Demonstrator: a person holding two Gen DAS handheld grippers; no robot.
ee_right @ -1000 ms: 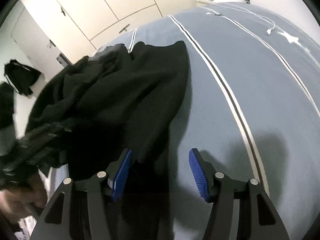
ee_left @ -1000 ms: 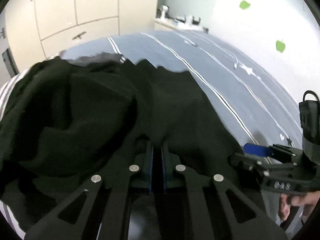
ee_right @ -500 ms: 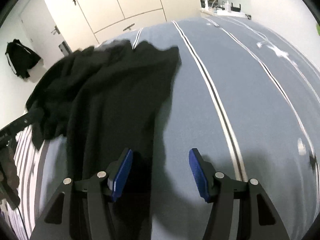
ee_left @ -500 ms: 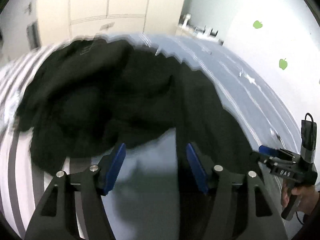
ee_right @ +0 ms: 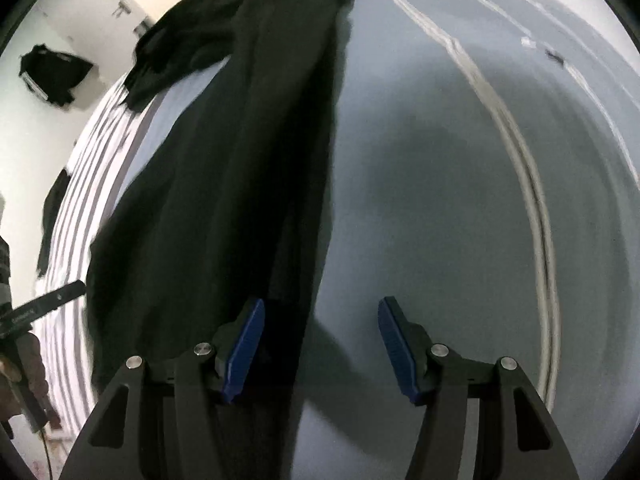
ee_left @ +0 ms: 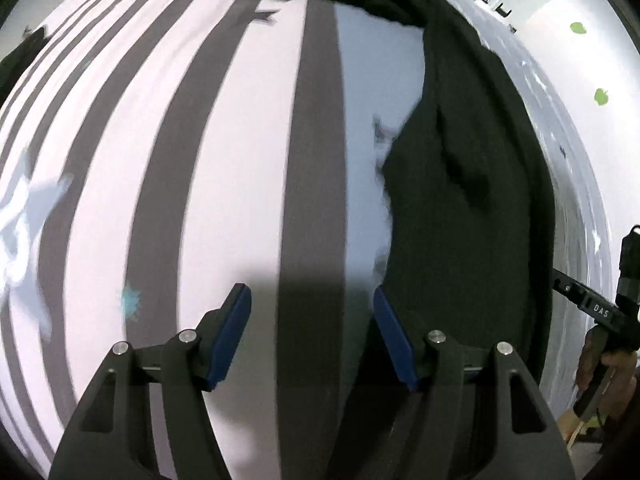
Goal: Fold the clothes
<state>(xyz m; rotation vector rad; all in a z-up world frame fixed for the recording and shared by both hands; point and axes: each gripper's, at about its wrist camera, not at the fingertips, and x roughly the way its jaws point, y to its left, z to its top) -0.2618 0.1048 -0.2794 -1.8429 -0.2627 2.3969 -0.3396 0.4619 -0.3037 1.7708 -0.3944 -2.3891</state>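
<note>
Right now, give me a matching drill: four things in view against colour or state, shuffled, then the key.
1. garment
2. left gripper
3. wall stickers
4. bed cover

a. green
b. open, nothing between the pads
c. black, stretched lengthwise
d. grey-blue with pale lines

Pairs: 1-c, 2-b, 3-a, 4-d

I see garment (ee_right: 224,184) stretched on bed (ee_right: 440,200), 6 to 12 o'clock, left gripper (ee_left: 312,336) at its 9, right gripper (ee_right: 320,344) at 3.
</note>
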